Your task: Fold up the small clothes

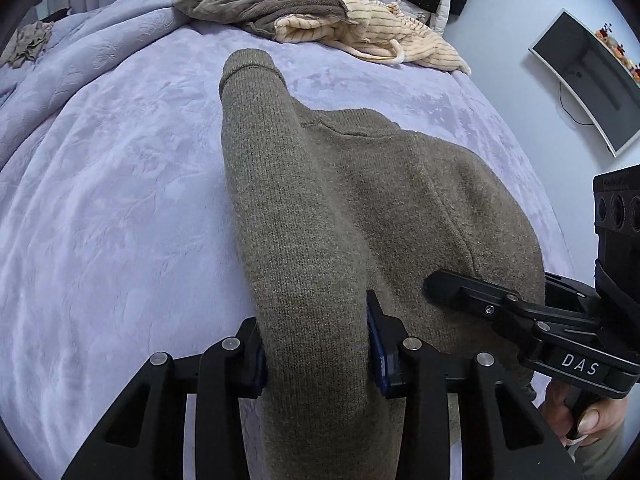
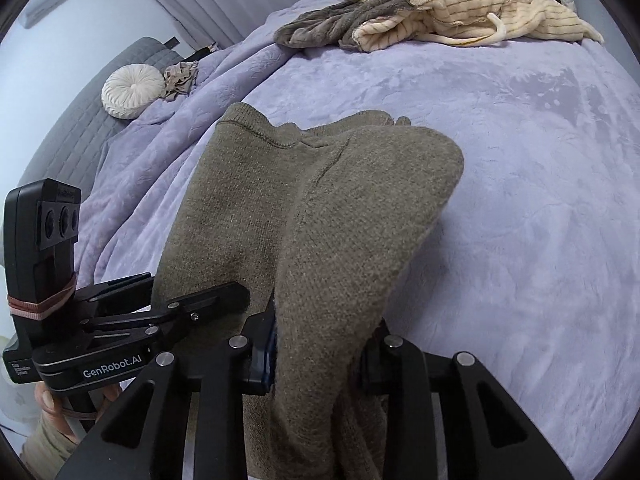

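Observation:
An olive-brown knit sweater (image 1: 400, 208) lies on the lilac bed cover (image 1: 120, 200). My left gripper (image 1: 316, 348) is shut on the sweater's left side, where a sleeve (image 1: 272, 152) is folded up along it toward the neckline. My right gripper (image 2: 320, 340) is shut on the sweater's right side (image 2: 360, 220), which bulges up between its fingers. The right gripper shows in the left wrist view (image 1: 480, 292), and the left gripper in the right wrist view (image 2: 192, 308). Both fingertips are buried in the knit.
A heap of a grey-brown garment (image 1: 256, 8) and a cream striped garment (image 1: 380, 28) lies at the far end of the bed. A round white cushion (image 2: 132, 96) sits on a grey sofa (image 2: 80, 120) to the left. A monitor (image 1: 592, 80) hangs on the right wall.

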{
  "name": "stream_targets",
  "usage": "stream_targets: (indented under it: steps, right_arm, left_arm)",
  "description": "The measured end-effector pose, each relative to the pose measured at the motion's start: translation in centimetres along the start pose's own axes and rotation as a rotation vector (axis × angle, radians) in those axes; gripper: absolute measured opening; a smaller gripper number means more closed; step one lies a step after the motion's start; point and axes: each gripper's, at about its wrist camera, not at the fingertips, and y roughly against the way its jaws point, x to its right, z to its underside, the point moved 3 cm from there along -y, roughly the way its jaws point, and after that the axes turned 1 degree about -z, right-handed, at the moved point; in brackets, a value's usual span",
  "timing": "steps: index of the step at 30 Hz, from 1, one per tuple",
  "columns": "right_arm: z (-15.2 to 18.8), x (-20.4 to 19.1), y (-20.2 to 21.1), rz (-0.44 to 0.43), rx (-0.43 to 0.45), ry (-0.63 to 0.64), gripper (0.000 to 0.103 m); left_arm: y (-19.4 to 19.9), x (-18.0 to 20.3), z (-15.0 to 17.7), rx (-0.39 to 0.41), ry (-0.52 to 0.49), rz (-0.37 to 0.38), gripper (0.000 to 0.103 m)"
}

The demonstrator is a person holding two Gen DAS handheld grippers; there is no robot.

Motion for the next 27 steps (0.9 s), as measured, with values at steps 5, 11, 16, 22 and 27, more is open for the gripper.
stream_targets:
  steps: [5, 11, 16, 22, 27]
  right_arm:
    - [3.7, -2.7, 2.0, -0.006, 0.012, 0.033, 0.032]
    - [7.9, -5.1, 3.3, -0.022, 0.011, 0.062, 0.032]
    - [11.3, -6.4, 3.4, -0.033, -0.009, 0.072, 0.032]
    - [14.3, -6.8, 2.5, -0.052, -0.043, 0.057, 0.032]
    - [15.0, -7.0, 1.9, -0.048, -0.042, 0.076, 0.032]
  left_arm:
    - [2.6, 0.6, 3.8, 0.018, -0.033, -0.021, 0.040]
    - [5.2, 0.4, 8.5, 0.026, -0.022, -0.023, 0.040]
    - [5.9, 0.4, 12.2, 0.017, -0.028, -0.048, 0.040]
    - [5.7, -0.5, 15.1, -0.005, -0.011, -0.047, 0.040]
    - [5.1, -1.5, 16.3, 0.002, -0.005, -0.044, 0.041]
